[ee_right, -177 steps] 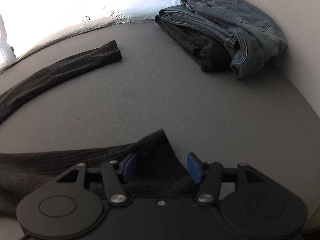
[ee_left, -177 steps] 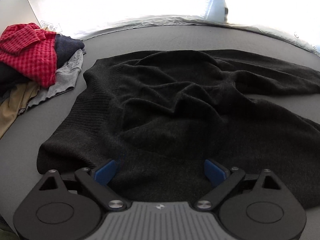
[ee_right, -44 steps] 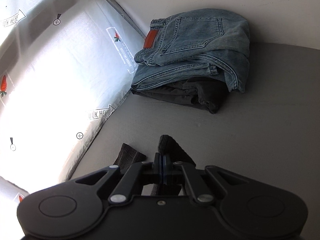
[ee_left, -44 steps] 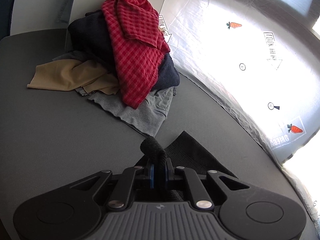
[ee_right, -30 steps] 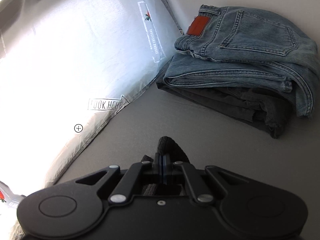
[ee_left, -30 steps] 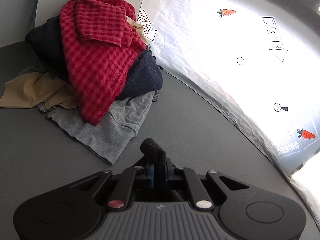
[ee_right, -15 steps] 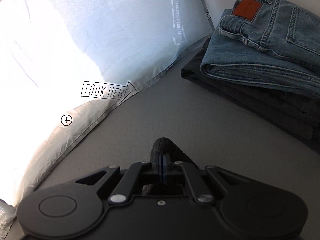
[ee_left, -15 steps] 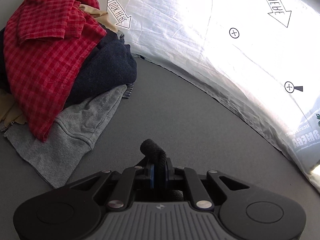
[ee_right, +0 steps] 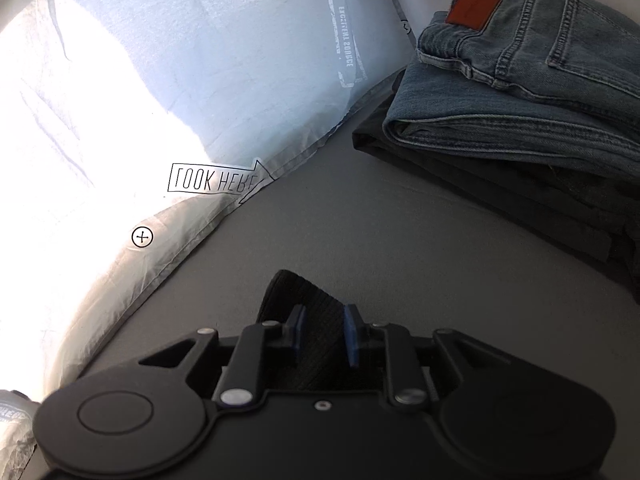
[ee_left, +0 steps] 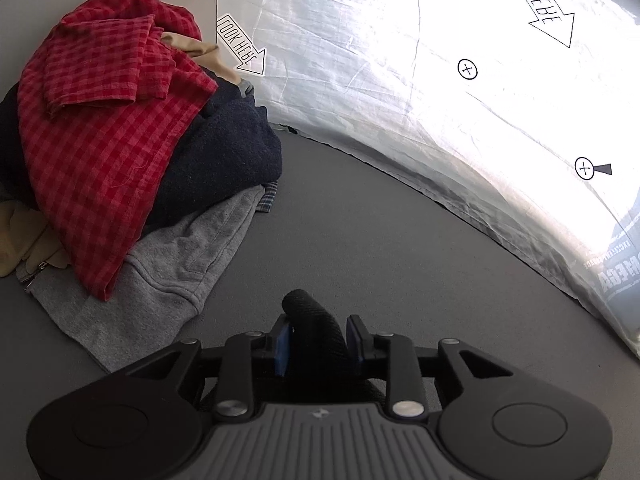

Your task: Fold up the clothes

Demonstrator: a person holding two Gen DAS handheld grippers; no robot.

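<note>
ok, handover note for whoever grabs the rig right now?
Left gripper: open, blue pads apart, black sweater edge loose between them.
Right gripper: open too, sweater fabric between the pads.
The sweater's edge lies on the grey surface near the white sheet.
Unfolded pile sits to the left; folded jeans on dark trousers to the right.
Left: check the fold, finish the sweater, stack it, then do the pile.

Left gripper (ee_left: 319, 344): matte black linkage arms, grey ribbed centre plate with a small logo, two round black discs flanking the plate, silver pivot screws just above it, blue pads on the fingers (ee_left: 282, 346). Right gripper (ee_right: 324, 334): same linkage, all-black smooth plate, silver screws, blue-padded fingers (ee_right: 351, 334).
</note>
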